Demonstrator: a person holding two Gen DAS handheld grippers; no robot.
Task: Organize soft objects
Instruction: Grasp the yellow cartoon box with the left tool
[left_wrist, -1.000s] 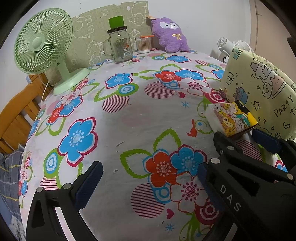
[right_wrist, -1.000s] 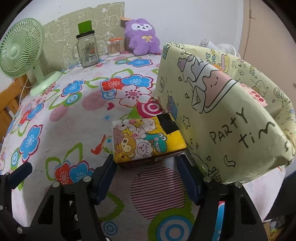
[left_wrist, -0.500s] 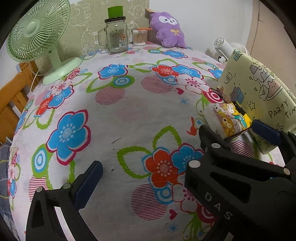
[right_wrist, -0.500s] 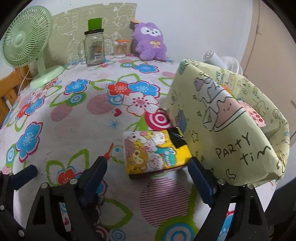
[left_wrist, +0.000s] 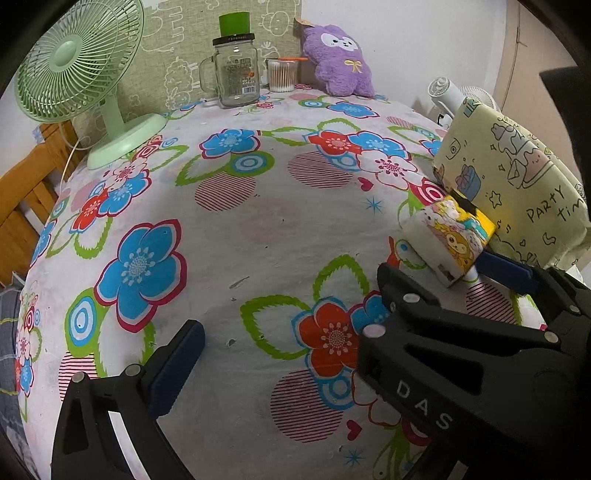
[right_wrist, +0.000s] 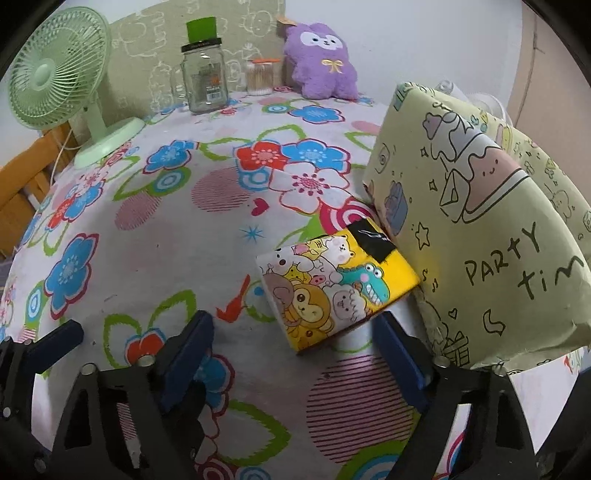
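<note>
The right gripper (right_wrist: 295, 354) is seen with its jaws set wide and closing at this moment. The tissue pack (right_wrist: 338, 288) lies just ahead of the pads, not clamped; the right pad (right_wrist: 400, 354) sits just beside the pack's near corner, and whether it touches cannot be told. The pack rests on the table (right_wrist: 207, 236) near its right edge, tilted against the bag (right_wrist: 476, 229), which stands at that edge. The left gripper's (left_wrist: 288, 354) left pad (left_wrist: 175, 369) is shown over bare cloth; its other finger is hidden behind the right gripper, and nothing is held, so its jaws are taken as apart. A plush (left_wrist: 338, 61) is propped at the far edge.
</note>
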